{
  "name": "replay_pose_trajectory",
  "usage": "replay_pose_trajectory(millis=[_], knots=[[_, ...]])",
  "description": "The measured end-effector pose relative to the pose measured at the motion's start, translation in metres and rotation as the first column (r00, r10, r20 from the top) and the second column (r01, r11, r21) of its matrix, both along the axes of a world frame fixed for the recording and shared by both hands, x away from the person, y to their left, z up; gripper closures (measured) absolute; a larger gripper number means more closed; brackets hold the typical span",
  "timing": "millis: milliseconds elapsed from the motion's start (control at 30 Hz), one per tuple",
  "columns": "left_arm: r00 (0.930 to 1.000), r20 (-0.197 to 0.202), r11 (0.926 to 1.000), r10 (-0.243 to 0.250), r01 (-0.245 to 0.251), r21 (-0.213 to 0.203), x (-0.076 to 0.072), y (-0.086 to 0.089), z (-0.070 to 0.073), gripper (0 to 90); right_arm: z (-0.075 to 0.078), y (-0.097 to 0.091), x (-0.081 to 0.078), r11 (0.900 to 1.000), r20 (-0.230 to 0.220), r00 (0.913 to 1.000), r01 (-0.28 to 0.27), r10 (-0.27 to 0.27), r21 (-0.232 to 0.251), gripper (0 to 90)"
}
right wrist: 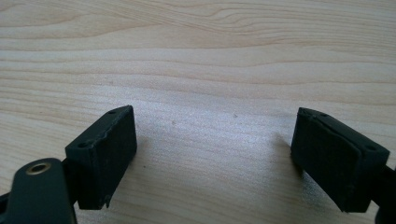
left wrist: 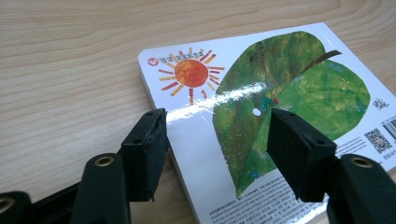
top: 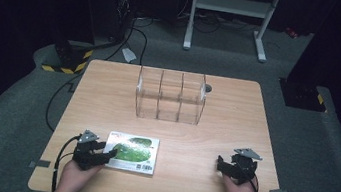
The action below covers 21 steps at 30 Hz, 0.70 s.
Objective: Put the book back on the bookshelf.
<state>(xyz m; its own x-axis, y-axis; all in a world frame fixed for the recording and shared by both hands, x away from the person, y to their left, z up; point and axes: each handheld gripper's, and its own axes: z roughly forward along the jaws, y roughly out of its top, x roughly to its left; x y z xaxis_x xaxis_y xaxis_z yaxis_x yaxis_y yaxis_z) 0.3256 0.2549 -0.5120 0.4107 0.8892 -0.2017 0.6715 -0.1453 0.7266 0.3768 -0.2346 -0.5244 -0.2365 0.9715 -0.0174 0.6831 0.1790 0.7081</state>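
Hands: both came in from the table's (top: 214,132) near edge, at six o'clock.
Left gripper (top: 108,157): jaws parted, astride the book's near-left corner, pads not pressing it.
Right gripper (top: 219,164): at the table's four o'clock, jaws wide apart over bare wood, holding nothing.
Book (top: 133,152): lay flat at the table's seven o'clock, green leaf and orange sun facing up.
Clear divided box (top: 171,96): stood toward twelve o'clock, well apart from the book.
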Motion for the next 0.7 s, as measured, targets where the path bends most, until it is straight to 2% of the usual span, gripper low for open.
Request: replay_pose_trajectory(millis=[233, 433, 633, 700], knots=[[0.9987, 0.014, 0.9987, -0.048, 0.048, 0.019, -0.002, -0.012, 0.0, 39.1, 0.0, 0.0, 0.0, 1.0, 0.0, 1.0, 0.001, -0.001, 0.0, 14.1], [0.9978, 0.018, 0.9979, -0.064, 0.064, 0.01, -0.003, -0.017, 0.0, 39.1, 0.0, 0.0, -0.001, 1.0, 0.006, 0.9999, -0.009, 0.009, -0.001, 15.8], [0.9956, 0.013, 0.9957, -0.093, 0.092, 0.005, -0.003, -0.025, -0.001, 39.4, 0.0, 0.002, -0.002, 1.0, 0.003, 1.0, 0.006, -0.006, 0.003, 16.2], [0.9939, 0.017, 0.9938, -0.109, 0.109, 0.022, -0.003, -0.028, -0.002, 39.5, 0.001, 0.001, -0.002, 1.0, 0.0, 1.0, -0.002, 0.002, -0.001, 16.6]])
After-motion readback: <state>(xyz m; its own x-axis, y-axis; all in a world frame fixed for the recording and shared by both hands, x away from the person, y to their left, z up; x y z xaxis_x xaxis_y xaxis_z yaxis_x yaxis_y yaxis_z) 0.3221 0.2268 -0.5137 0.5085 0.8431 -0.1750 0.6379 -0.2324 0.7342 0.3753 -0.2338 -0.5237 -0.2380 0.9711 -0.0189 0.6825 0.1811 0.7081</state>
